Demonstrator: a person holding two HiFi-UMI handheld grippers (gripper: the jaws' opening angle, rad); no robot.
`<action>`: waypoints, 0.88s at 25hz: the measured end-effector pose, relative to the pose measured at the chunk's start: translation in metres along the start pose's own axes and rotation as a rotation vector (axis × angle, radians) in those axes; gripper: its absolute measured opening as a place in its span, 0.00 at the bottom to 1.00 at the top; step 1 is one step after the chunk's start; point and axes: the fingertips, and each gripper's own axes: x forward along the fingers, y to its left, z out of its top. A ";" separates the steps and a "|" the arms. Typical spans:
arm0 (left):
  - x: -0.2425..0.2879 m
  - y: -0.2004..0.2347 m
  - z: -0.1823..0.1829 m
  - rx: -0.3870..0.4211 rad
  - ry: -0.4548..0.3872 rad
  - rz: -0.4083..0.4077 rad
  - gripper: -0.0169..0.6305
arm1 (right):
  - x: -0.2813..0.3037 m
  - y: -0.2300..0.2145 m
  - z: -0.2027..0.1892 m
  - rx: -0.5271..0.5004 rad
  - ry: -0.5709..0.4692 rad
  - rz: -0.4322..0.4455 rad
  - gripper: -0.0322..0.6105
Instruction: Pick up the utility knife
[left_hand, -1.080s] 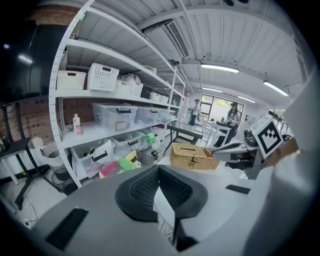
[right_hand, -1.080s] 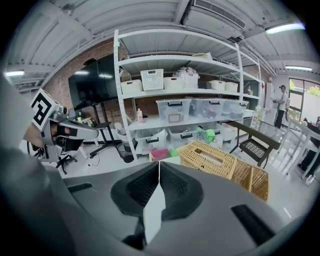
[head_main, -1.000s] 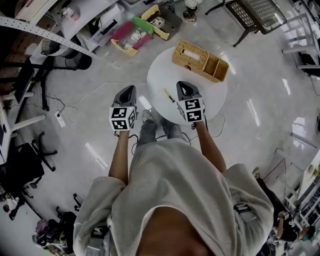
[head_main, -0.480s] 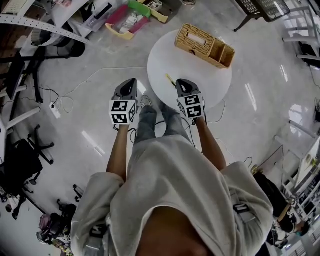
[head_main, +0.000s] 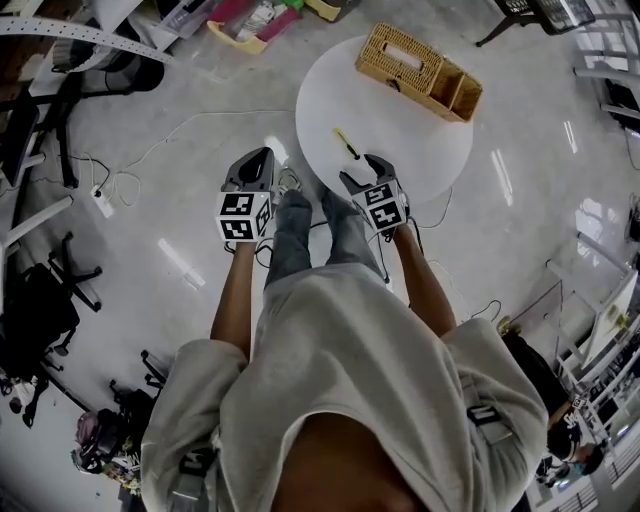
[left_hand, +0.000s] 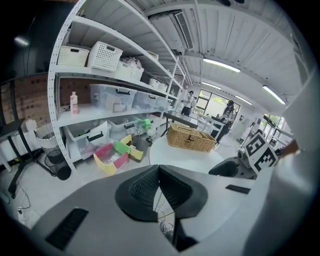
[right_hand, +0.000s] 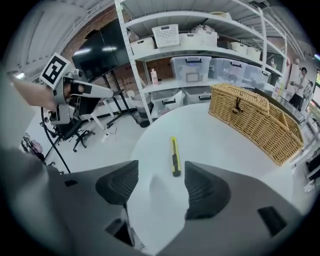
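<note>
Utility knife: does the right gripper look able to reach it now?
Probably yes. The right gripper has just opened its jaws, nothing between them; the knife lies ahead on bare table.

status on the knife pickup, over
Right gripper jaws just opened, empty, short of utility knife. Knife flat on table, untouched. Left gripper shut, off the table. Basket far side, nothing in the way.

A slim yellow utility knife (right_hand: 174, 156) with a black slider lies flat and untouched on the round white table (head_main: 400, 120), towards its near edge. The blade seems retracted, though detail is small.
</note>
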 end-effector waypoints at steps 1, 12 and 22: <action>-0.001 0.001 -0.003 -0.003 0.002 0.002 0.06 | 0.002 0.000 -0.003 -0.002 0.010 -0.002 0.49; -0.010 0.004 -0.018 -0.033 0.014 0.026 0.06 | 0.035 -0.020 -0.012 -0.027 0.083 -0.048 0.41; -0.016 0.010 -0.026 -0.046 0.024 0.039 0.06 | 0.049 -0.026 -0.013 -0.056 0.136 -0.079 0.21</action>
